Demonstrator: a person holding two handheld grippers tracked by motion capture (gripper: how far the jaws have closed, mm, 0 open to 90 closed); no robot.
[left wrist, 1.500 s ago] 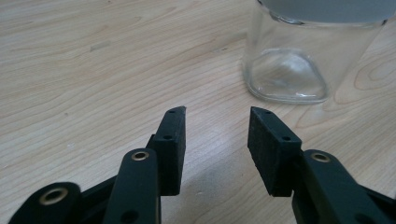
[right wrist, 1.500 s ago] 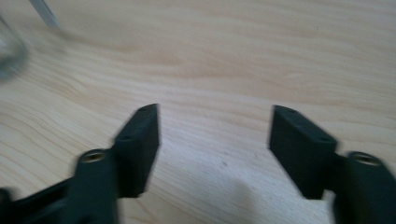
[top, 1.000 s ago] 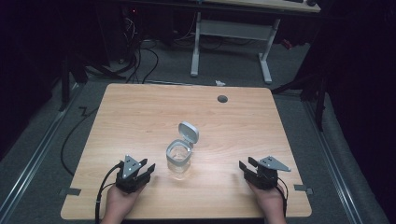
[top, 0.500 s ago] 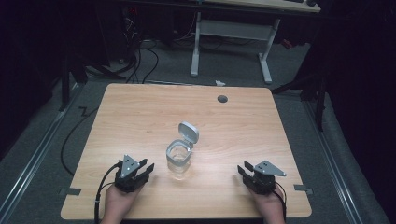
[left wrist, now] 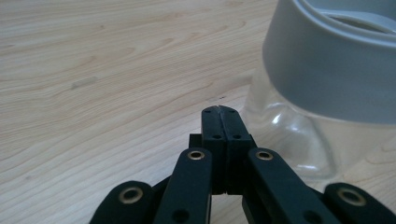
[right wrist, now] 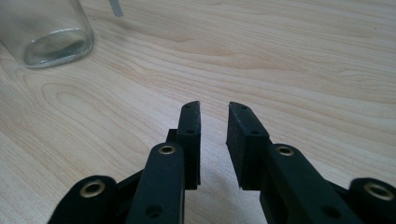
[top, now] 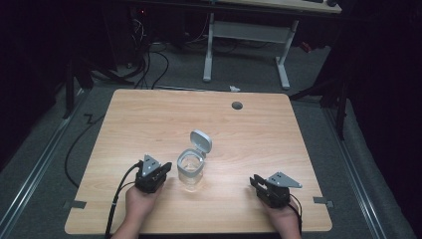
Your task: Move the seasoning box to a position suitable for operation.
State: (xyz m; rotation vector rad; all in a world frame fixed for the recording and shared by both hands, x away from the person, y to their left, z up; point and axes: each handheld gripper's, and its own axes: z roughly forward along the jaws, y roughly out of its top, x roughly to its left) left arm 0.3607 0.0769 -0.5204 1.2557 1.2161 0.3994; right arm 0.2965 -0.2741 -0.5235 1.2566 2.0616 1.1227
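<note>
Desk (top: 278,50) + floor cables (top: 149,59) behind table (top: 149,124)

Cut off and unclear

In the left gripper view we see the clear jar (left wrist: 299,140) cropped by the top and right edges, its grey collar (left wrist: 331,70) blurred. In the right gripper view only the jar's base (right wrist: 46,32) clears the top-left corner. From above, both forearms leave the bottom edge, and we cannot tell the jar's contents.
</note>
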